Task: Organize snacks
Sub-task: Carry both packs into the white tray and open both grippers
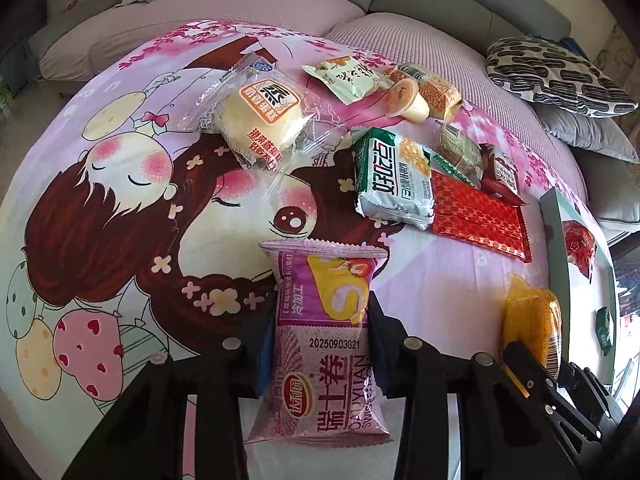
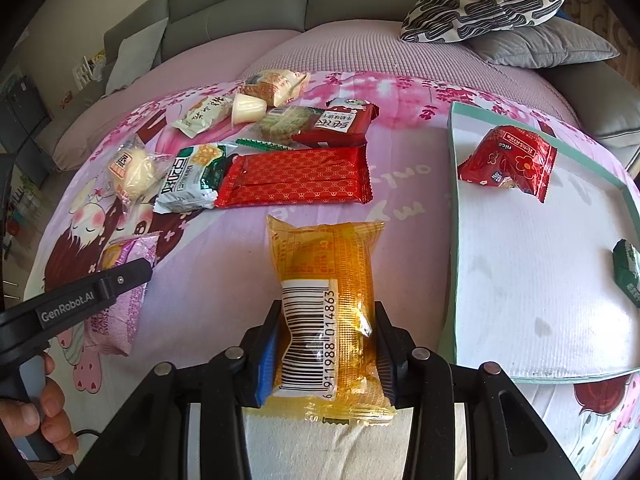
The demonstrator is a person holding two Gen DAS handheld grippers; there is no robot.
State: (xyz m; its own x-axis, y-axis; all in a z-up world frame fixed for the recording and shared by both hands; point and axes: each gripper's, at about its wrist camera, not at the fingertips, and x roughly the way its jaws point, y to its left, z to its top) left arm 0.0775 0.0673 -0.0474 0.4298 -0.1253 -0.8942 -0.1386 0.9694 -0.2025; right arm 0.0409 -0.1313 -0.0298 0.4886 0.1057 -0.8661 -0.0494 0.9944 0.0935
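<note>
Between the right claw's (image 2: 324,344) jaws you've got the yellow cake pack (image 2: 326,312), clamped at its near, barcode end; the far half sticks out unsupported toward the red wafer pack (image 2: 296,176). Left claw (image 1: 316,344) is likewise clamped on the pink Swiss roll pack (image 1: 324,336), gripped mid-body, top seam pointing far.

Risks, as I read it:
- Slick film plus soft cake: either pack could slide out if you swing fast, or get crushed if you squeeze harder.
- Both claws sit close together over the bedsheet (image 1: 120,184); the right claw shows at the left view's near-right edge. Moving both at once toward the tray (image 2: 520,280) could make them collide.
- Tray lies right of the right claw, raised teal rim facing you. Come in low and the dangling pack end may catch the rim.
- Tray already holds a red snack bag (image 2: 512,164) far and a green packet (image 2: 628,272) at the right edge; drop in the bare middle to avoid knocking them.

Remaining snacks lie far-left on the sheet, well apart from both claws.
</note>
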